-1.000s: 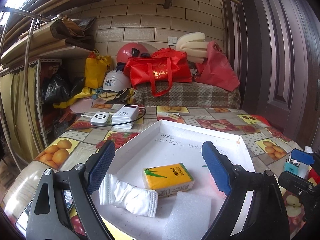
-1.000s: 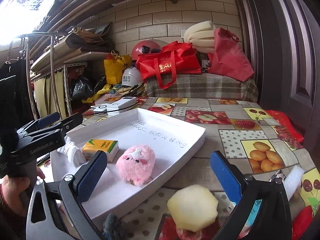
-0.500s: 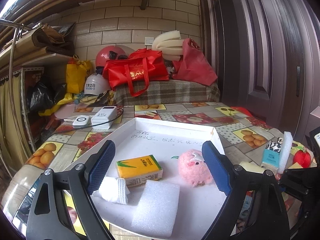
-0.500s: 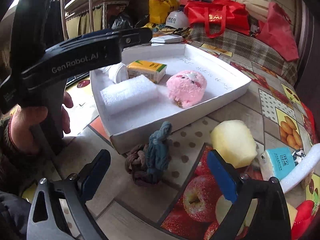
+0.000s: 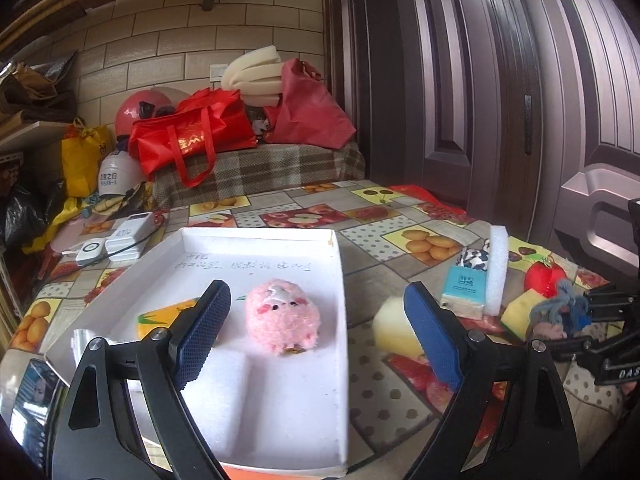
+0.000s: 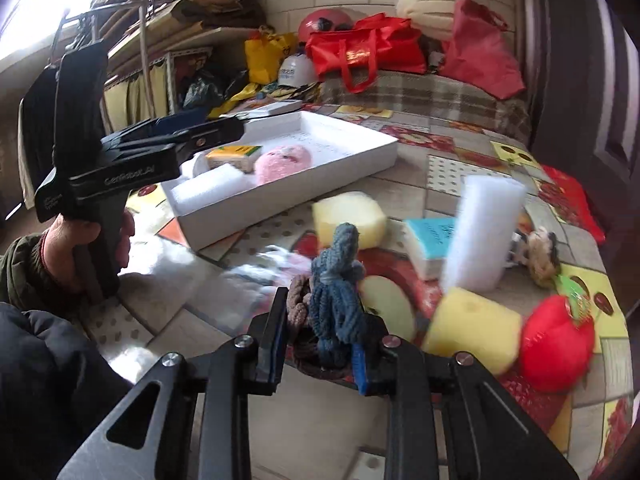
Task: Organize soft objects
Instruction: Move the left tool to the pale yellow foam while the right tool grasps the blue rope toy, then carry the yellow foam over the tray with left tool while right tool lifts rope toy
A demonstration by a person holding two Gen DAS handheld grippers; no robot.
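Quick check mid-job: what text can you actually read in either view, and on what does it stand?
"GenRobot.AI": side of the left gripper.
"DAS", cut off: right gripper.
Handwriting on the tray floor: unreadable.
Teal pack, white helmet, red bag, yellow pack: print too small or blurred.

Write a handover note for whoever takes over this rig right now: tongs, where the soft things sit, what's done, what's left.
Right tongs: shut on the blue-and-brown knotted rope toy, beside the tray.
Left tongs: open, empty, over the shallow white cardboard tray.
In tray: fluffy pink plush ball, yellow tissue pack, white foam slab, white rolled cloth.
On the fruit-print tablecloth: two pale yellow sponge chunks, teal tissue pack, upright white foam block, red plush fruit, small black-and-white item.
Next, probably: rope toy into the tray, then the rest.
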